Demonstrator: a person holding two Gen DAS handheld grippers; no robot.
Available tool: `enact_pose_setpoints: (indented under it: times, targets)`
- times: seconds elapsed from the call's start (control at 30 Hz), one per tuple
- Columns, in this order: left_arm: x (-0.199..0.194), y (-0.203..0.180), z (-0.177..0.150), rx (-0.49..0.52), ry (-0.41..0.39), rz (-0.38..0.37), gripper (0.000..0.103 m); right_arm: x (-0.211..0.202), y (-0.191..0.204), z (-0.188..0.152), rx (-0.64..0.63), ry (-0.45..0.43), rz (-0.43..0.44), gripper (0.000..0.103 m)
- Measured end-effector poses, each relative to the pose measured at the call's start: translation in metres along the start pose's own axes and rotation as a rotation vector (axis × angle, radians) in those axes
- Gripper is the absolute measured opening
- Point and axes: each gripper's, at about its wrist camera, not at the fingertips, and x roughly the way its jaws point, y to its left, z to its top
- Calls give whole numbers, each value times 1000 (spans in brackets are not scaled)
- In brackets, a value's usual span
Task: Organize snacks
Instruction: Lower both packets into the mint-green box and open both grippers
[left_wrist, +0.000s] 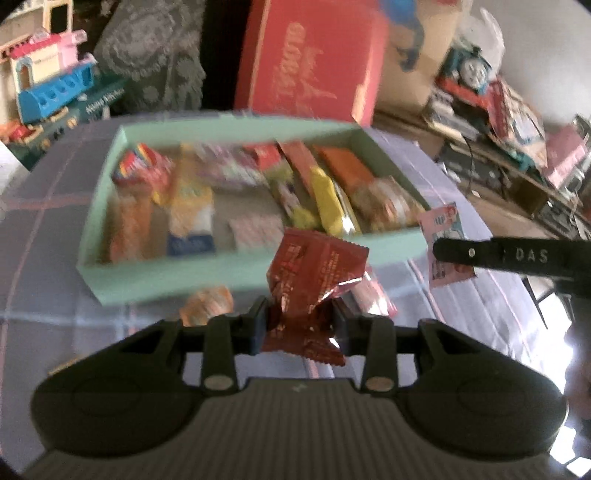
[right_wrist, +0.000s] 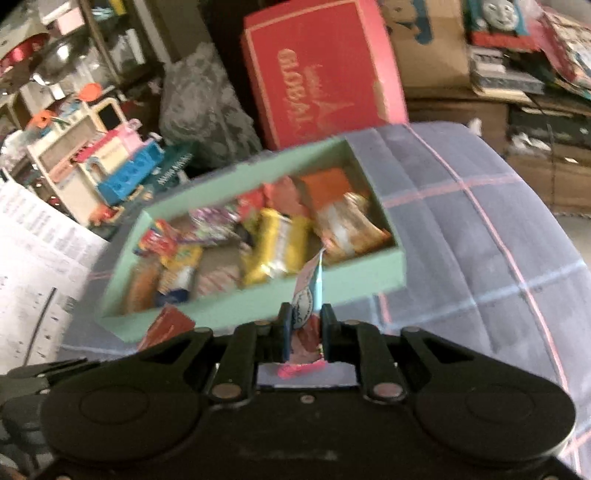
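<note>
Left gripper (left_wrist: 300, 325) is clamped on a dark red foil packet (left_wrist: 314, 273): both pads pinch its crumpled lower part, and the rest stands up out of the jaws. Long axis runs roughly vertical in the left wrist view, serrated top edge leaning up-right toward the near wall of the mint-green box (left_wrist: 173, 275). Packet is off the cloth, in front of the box, not in it.

Right gripper (right_wrist: 303, 325) is shut on a pink and blue packet (right_wrist: 308, 295), held edge-on between the fingers. Long axis points forward and up, tip over the box (right_wrist: 354, 275) near wall. Left wrist view shows the same pink packet (left_wrist: 441, 221) at a black finger (left_wrist: 480, 254) just past the box's right corner.

Box sits on a blue-grey plaid cloth (right_wrist: 461, 236), long axis across the left view, skewed diagonally in the right view. Inside: yellow bar (left_wrist: 327, 199) and orange bar (left_wrist: 347, 166) lying near-to-far on the right side, yellow-blue pack (left_wrist: 192, 210) on the left, more wrappers too blurred to name.

Loose on the cloth in front of the box: orange wrapper (left_wrist: 208, 304) and pink wrapper (left_wrist: 373, 301).

Red carton (left_wrist: 314, 59) stands behind the box.
</note>
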Motion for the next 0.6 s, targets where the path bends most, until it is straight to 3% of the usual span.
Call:
enact_pose_setpoints:
  times: [0.33, 0.6]
  targets:
    - [26, 42, 66, -56, -29, 65, 36, 58, 62, 52, -69, 40, 97, 15]
    - [56, 58, 83, -64, -1, 71, 36, 109, 86, 67, -105, 101, 117, 15]
